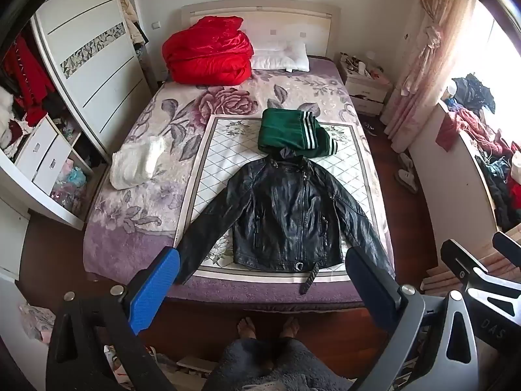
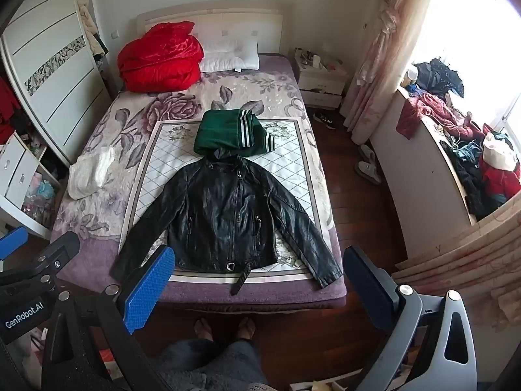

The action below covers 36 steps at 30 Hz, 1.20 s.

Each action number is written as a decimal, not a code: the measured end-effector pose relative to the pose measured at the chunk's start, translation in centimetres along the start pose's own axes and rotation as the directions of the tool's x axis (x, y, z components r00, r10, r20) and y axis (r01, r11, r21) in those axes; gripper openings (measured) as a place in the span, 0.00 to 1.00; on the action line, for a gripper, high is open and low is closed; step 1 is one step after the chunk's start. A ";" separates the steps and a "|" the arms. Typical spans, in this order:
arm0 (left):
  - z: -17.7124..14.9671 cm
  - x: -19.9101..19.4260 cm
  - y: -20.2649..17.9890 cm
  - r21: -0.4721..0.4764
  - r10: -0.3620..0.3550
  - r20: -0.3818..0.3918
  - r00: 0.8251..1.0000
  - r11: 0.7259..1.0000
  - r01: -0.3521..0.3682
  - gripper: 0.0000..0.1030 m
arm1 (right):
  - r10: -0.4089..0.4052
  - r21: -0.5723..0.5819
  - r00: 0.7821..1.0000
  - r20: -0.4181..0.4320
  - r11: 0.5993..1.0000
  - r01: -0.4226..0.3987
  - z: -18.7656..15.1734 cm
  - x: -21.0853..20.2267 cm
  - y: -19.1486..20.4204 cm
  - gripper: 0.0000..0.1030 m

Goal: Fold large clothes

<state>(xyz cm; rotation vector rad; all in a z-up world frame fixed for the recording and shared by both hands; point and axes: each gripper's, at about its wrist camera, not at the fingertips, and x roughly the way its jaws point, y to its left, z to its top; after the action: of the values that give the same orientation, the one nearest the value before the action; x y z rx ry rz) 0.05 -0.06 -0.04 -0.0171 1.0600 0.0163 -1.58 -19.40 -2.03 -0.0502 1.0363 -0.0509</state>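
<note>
A black leather jacket [image 1: 286, 215] lies face up and spread flat on the patterned mat at the foot of the bed [image 1: 130, 254], sleeves angled out to both sides; it also shows in the right wrist view [image 2: 224, 215]. A loose belt strap [image 1: 309, 281] hangs off its hem. My left gripper [image 1: 260, 280] is open and empty, held in the air before the bed's foot edge. My right gripper [image 2: 259, 282] is open and empty too, beside the left one, also short of the jacket.
A folded green garment with white stripes [image 1: 293, 133] lies just beyond the jacket's collar. A folded white garment [image 1: 136, 163] sits at the bed's left. A red quilt [image 1: 208, 52] and pillow [image 1: 280, 55] lie at the headboard. Wardrobe left, cluttered sill [image 2: 472, 163] right.
</note>
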 end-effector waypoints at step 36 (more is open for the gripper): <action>-0.2 -0.7 1.1 -0.010 -0.014 0.014 1.000 1.000 0.014 1.00 | -0.007 -0.004 1.000 -0.001 1.000 0.007 0.1 -0.4 0.1 1.00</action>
<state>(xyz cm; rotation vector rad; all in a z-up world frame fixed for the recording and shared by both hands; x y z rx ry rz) -0.51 0.99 0.47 -0.0336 1.0463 0.0088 -1.70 -19.23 -1.68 -0.0579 1.0369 -0.0552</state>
